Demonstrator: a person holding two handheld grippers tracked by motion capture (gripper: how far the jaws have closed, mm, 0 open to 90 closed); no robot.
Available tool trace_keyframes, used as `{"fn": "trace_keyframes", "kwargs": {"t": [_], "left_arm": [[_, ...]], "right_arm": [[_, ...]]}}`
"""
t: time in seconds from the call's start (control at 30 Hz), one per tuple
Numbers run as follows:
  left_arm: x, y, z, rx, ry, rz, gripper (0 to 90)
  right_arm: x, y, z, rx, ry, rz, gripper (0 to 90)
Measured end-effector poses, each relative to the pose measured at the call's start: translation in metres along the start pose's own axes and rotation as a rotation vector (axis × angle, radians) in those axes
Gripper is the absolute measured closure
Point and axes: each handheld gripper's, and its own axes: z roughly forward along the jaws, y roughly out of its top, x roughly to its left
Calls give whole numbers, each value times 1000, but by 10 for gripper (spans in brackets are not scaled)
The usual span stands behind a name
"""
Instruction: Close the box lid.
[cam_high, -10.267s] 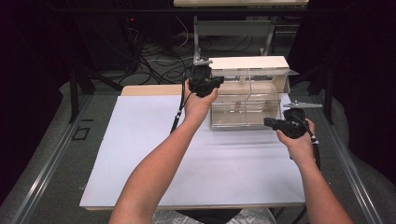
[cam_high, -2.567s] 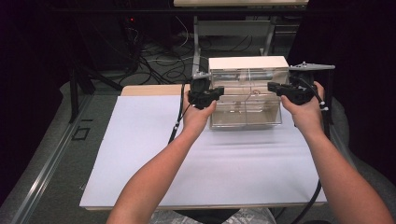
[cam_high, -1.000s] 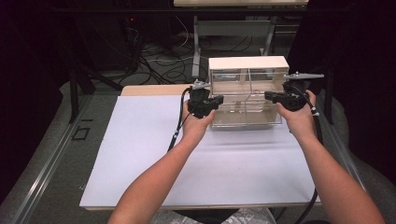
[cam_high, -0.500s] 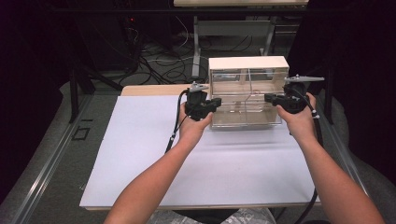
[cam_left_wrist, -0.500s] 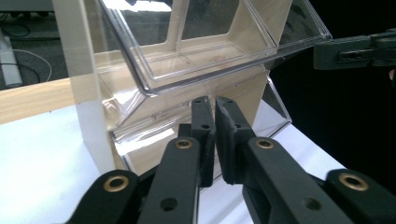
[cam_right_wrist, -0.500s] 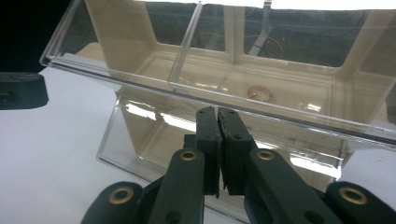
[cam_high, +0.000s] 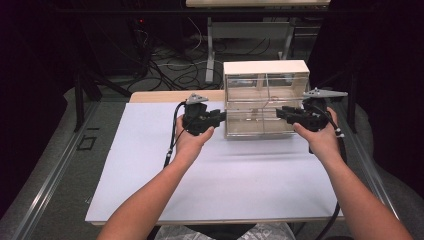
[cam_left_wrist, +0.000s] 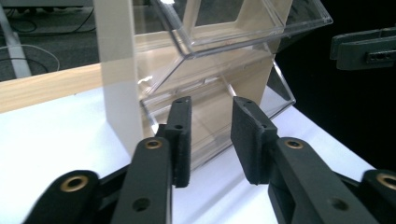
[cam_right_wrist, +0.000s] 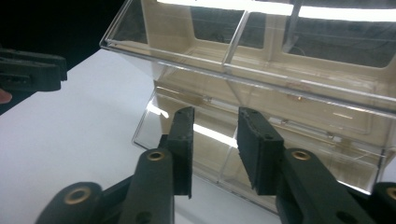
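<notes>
High view shows me the clear-fronted bin box (cam_high: 265, 100) standing at the far edge of the white table (cam_high: 220, 185), with a gripper at each of its front corners. My left gripper (cam_high: 218, 116) sits just beside the box's left end, my right gripper (cam_high: 281, 113) in front of its right end. In both gripper views the jaws stand parted with nothing between the pads, and both pairs have just been opening, so I hold nothing. Left gripper view puts the lower clear bin (cam_left_wrist: 219, 116) just beyond my fingertips (cam_left_wrist: 183, 130); right gripper view shows the same bin (cam_right_wrist: 261, 140) behind the pads (cam_right_wrist: 257, 144).

I judge the box is set down and released. Next I'd back both hands clear without nudging it.

I cannot tell whether the 2 tiers hold anything; glare hides the interior, and the box's back is hidden.
</notes>
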Motion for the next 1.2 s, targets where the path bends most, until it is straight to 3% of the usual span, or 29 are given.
{"fn": "trace_keyframes", "kwargs": {"t": [0.3,0.53,0.87,1.2], "left_arm": [[16,-16,-28,-20,32,-23,564],[30,-32,-46,-29,65,-48,483],[52,-68,-59,16,132,-63,374],[69,-103,-75,29,157,-66,341]], "right_arm": [[3,-21,2,-21,7,-32,501],[3,-43,1,-3,21,0,411],[0,-80,3,43,5,3,349],[-8,-109,7,49,-30,20,238]]}}
